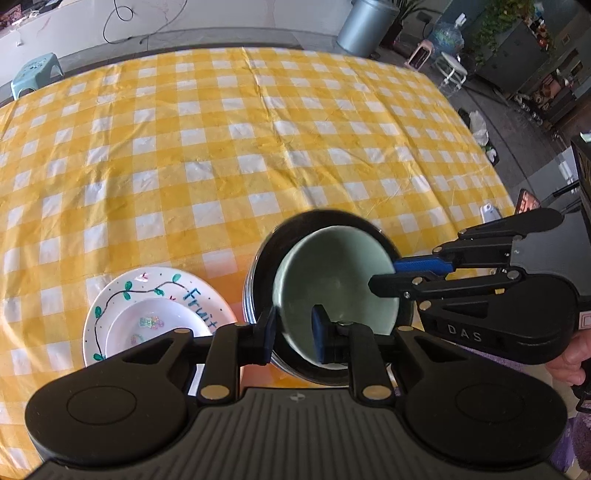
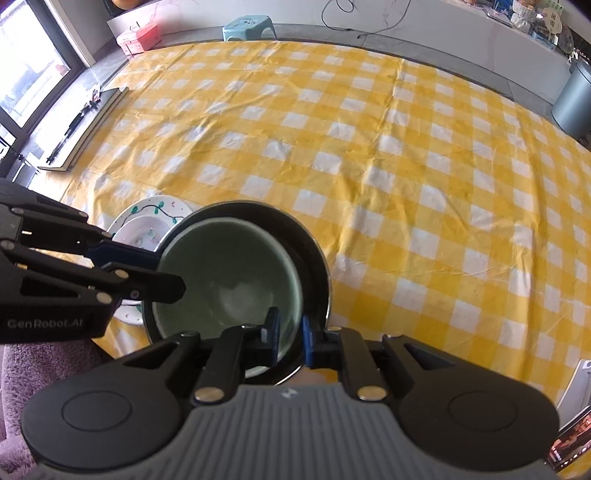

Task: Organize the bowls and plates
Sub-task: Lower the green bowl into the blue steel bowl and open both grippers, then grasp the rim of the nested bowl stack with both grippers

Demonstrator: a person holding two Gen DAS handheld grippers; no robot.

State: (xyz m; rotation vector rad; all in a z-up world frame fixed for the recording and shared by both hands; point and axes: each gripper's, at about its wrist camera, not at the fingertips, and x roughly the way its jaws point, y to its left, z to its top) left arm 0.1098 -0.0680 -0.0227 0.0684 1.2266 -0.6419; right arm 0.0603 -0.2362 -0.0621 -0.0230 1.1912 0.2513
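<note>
Nearest the cameras, both black two-finger grippers with blue pads straddle the rim of a pale green glazed bowl (image 1: 332, 280) that sits tilted inside a wider dark bowl with a metallic outer wall (image 1: 255, 284). From the left wrist view, the left gripper (image 1: 293, 338) has one pad outside the green rim and one inside, with a narrow gap showing around the rim, so the fingers look released rather than clenched. From the right wrist view, the right gripper (image 2: 290, 341) sits likewise across the green bowl's near rim, its pads (image 2: 307, 341) parted with the rim between them and no clear pressure on it. Each gripper also shows in the other's view, reaching in from the side over the green bowl. Just beside the nested bowls, to their left, lies a white round plate painted with a green vine and the blue word "Fruit" (image 1: 110, 299), and a smaller white dish with pastel marks (image 1: 155, 325) rests on it. Everything stands on a yellow-and-white checked tablecloth (image 1: 258, 147) that stretches away bare. Beyond the table's far edge stand a small light blue plastic stool (image 2: 249, 26) and a grey cylindrical bin (image 1: 364, 26).
</note>
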